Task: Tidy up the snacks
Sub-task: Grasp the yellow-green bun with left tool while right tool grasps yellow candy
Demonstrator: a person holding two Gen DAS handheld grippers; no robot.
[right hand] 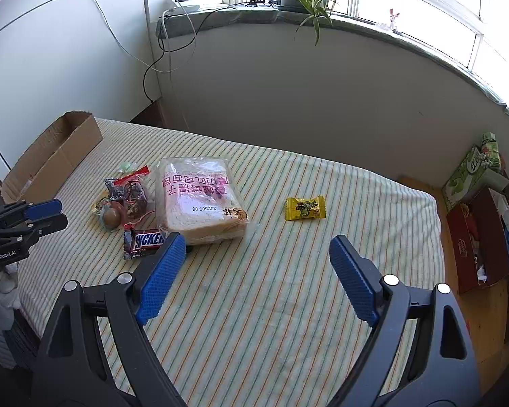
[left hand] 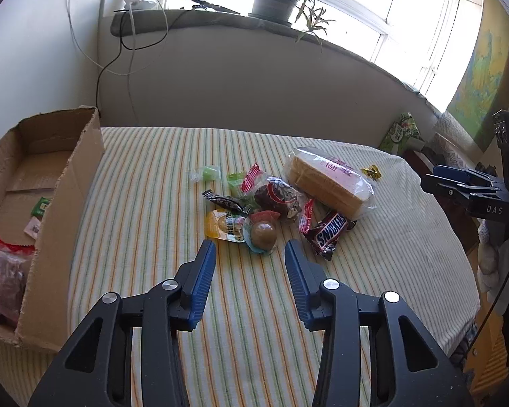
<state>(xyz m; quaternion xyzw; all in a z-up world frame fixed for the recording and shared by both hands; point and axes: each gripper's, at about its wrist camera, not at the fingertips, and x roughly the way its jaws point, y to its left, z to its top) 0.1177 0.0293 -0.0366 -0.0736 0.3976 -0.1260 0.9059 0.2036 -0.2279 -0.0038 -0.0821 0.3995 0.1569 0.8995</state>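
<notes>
A pile of snacks lies mid-table on the striped cloth [left hand: 146,183]: a bagged bread loaf [left hand: 329,178] [right hand: 200,200], a Snickers bar [left hand: 327,234] [right hand: 146,241], a brown egg-shaped snack [left hand: 263,234] [right hand: 111,217], a yellow pouch [left hand: 220,225] and small candies. A yellow candy [right hand: 304,208] [left hand: 371,172] lies apart. The cardboard box [left hand: 61,183] [right hand: 56,151] at the left holds a few snacks. My left gripper [left hand: 250,249] is open and empty just short of the egg snack. My right gripper [right hand: 256,242] is open and empty above the cloth, near the loaf.
A wall and a windowsill with a potted plant [left hand: 275,0] stand behind the table. Cables [left hand: 118,54] hang down the wall. Green and red boxes [right hand: 475,210] sit beyond the table's right edge.
</notes>
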